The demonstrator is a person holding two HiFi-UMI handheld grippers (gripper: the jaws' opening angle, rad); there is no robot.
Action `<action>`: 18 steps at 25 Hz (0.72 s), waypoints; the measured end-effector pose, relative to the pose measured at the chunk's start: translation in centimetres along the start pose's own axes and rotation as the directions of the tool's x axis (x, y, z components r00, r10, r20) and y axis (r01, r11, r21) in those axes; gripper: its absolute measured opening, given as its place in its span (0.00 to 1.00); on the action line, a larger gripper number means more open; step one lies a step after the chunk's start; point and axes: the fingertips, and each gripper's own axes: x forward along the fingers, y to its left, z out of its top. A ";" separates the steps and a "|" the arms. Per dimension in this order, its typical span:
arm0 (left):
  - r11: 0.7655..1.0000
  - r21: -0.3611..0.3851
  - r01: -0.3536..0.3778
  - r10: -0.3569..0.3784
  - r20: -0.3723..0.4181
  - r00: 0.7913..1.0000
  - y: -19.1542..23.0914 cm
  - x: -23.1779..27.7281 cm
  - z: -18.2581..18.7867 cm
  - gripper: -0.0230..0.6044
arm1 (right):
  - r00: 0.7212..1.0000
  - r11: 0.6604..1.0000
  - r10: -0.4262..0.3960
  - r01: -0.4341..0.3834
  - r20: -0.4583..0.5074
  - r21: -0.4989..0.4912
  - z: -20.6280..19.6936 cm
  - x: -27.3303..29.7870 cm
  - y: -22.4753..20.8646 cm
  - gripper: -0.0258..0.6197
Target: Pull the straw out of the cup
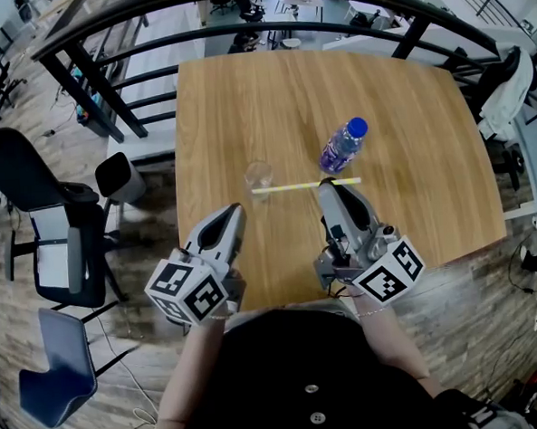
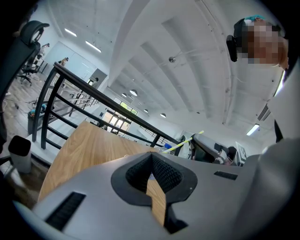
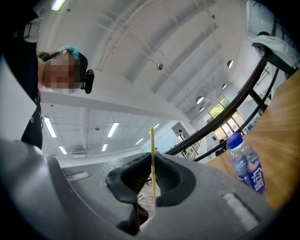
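Right tool (image 1: pixel 327 187) is clamped on the straw (image 1: pixel 290 188). In the right gripper view the pads of the right tool (image 3: pixel 151 161) press on the straw (image 3: pixel 152 140) from both sides, and it runs straight up through the gap and sticks out past the tips. From the head view the straw is out of the cup (image 1: pixel 259 175): it is held roughly level above the worktop (image 1: pixel 244 111), gripped near its right end, with most of its length reaching left toward the cup. Its free left end sits just beside the cup's near side; can't tell if they touch. The cup is clear, upright, and stands alone near the middle of the worktop. Left tool (image 1: pixel 236 211) is closed and empty. In the left gripper view the tips of the left tool (image 2: pixel 151 157) meet with nothing between them, only wood showing through the notch below. It hovers on the near side of the cup, to the left of the straw's free end and apart from both. The same view catches the straw (image 2: pixel 183 143) off to the right. A bottle (image 1: pixel 341 148) with a blue cap lies tilted on the worktop just beyond the right tool, also seen in the right gripper view (image 3: pixel 247 164). A black railing (image 1: pixel 238 20) runs past the far edge.
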 end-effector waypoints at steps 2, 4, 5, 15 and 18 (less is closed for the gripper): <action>1.000 -0.003 0.004 -0.004 -0.003 1.000 -0.1 0.1 -0.1 0.06 | 1.000 1.000 -0.002 0.002 -0.003 0.002 -0.1 0.0 -0.1 0.07; 1.000 -0.009 0.010 -0.010 -0.006 1.000 -0.2 0.1 -0.2 0.06 | 1.000 1.000 -0.004 0.004 -0.005 0.003 -0.2 0.0 -0.1 0.07; 1.000 -0.011 0.012 -0.012 -0.007 1.000 -0.2 0.0 -0.2 0.06 | 1.000 1.000 -0.005 0.005 -0.005 0.003 -0.3 0.0 -0.1 0.07; 1.000 -0.005 0.014 -0.014 -0.006 1.000 -0.2 0.1 -0.3 0.06 | 1.000 1.000 -0.005 0.005 -0.007 0.001 -0.4 0.0 -0.1 0.07; 1.000 -0.014 0.011 -0.011 -0.002 1.000 -0.3 0.2 -0.2 0.06 | 1.000 1.000 -0.005 0.005 -0.007 0.000 -0.4 0.0 -0.1 0.07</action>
